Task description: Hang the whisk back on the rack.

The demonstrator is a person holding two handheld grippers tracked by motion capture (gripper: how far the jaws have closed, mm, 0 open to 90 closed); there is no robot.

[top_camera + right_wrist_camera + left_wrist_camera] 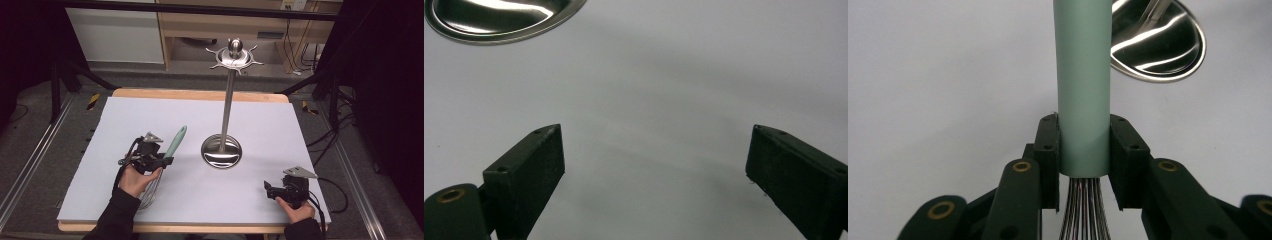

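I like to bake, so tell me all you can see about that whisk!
The whisk has a smooth, pale green handle, round like a tube, and thin shiny metal wires that fan out from its near end. The left gripper is shut on the handle just above the wires, one black jaw on each side. In the high view the handle points up and away, toward the metal stand, and the wires hang back beside the hand.

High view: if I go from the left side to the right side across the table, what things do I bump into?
left gripper holding the whisk → metal stand → right gripper, its fingers open with nothing between them.
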